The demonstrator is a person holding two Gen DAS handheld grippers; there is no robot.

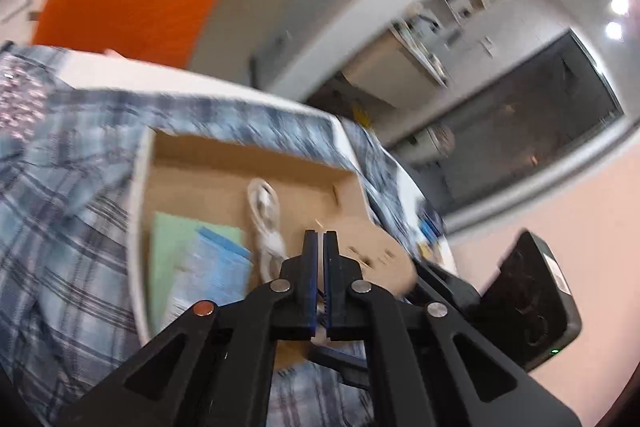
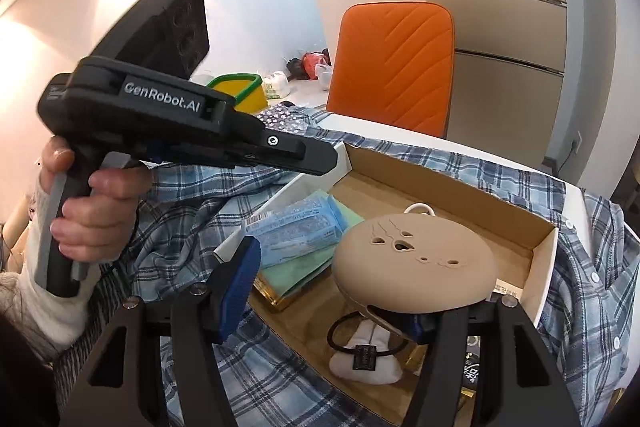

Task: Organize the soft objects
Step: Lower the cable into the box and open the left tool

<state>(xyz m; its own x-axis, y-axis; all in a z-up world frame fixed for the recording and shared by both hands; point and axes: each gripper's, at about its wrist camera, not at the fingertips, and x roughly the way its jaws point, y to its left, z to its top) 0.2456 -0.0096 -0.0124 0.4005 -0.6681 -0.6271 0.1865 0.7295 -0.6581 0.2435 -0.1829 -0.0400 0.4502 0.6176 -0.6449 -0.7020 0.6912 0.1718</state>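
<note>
My left gripper [image 1: 320, 239] has its two blue-padded fingers nearly together, with only a thin slit between the pads and nothing visibly held in that slit. In the right wrist view it appears as a black unit [image 2: 192, 131] held by my left hand [image 2: 92, 223], raised above the near left corner of the cardboard box [image 2: 460, 183].

My right gripper [image 2: 332, 283] is spread wide. Its left finger [image 2: 240, 279] stands outside the left of the tan dome-shaped pad [image 2: 416, 263]; the right finger is hidden under the pad's edge, so I cannot tell whether it touches.

The tan pad lies inside the box, directly ahead of the right gripper. To the left of it, between the spread fingers, lie a pale blue packet [image 2: 296, 231] and a green cloth [image 2: 304, 271] beneath it. Just below the pad, close to the right gripper, sits a white rolled item with a black elastic band [image 2: 364, 355].

In the left wrist view, a coiled white cable [image 1: 266, 223] lies just left of the fingertips.

The box rests on a blue plaid shirt [image 2: 592, 259]. An orange chair [image 2: 396, 67] stands beyond it.
</note>
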